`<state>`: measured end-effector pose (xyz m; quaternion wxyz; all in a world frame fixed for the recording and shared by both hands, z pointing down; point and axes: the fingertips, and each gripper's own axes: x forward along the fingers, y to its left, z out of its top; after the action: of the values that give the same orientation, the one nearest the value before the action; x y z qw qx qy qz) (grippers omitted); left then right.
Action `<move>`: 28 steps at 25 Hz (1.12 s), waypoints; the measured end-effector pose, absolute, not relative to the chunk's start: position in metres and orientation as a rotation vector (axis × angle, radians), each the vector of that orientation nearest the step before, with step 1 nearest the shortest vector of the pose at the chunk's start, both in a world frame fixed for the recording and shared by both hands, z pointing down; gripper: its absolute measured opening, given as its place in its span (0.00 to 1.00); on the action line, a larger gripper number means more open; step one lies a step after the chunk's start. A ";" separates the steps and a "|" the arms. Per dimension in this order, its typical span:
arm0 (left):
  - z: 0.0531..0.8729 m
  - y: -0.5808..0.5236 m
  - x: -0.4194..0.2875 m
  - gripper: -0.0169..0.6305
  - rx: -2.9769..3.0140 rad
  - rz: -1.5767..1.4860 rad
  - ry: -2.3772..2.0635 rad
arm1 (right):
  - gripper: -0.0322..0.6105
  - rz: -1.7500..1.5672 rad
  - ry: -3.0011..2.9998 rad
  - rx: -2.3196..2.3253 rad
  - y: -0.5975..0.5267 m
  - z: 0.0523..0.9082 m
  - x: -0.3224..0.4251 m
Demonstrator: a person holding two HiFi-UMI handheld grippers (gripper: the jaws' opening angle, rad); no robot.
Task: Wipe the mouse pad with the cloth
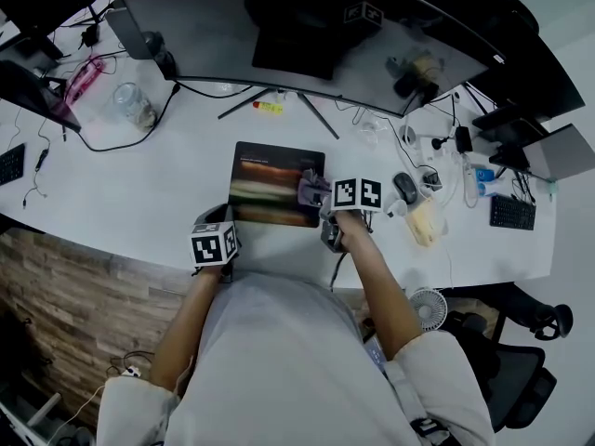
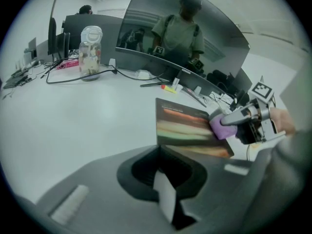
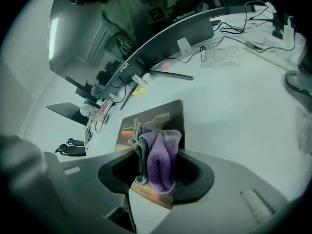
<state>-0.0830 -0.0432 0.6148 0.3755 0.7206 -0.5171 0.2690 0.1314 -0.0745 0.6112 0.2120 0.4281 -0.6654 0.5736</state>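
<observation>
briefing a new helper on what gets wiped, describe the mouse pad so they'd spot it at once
On the long white desk, look just in front of the big curved monitor. The mouse pad lies flat there, near the desk's front edge, with the right gripper holding a purple cloth at its right side. It is the only dark rectangle with blurred colour streaks.
</observation>
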 end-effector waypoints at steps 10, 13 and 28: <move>0.615 -0.043 -0.084 0.03 1.845 0.691 -1.327 | 0.35 1.603 -1.803 1.219 -0.068 0.613 0.151; 0.615 -0.044 -0.084 0.03 1.842 0.685 -1.321 | 0.35 1.596 -1.788 1.231 -0.067 0.612 0.160; 0.617 -0.044 -0.085 0.03 1.854 0.687 -1.302 | 0.35 1.593 -1.793 1.292 -0.063 0.598 0.166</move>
<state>-0.0846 -0.0436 0.6168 0.3774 0.7252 -0.5093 0.2688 0.1656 -0.0632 0.5976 0.2072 0.4639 -0.6440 0.5720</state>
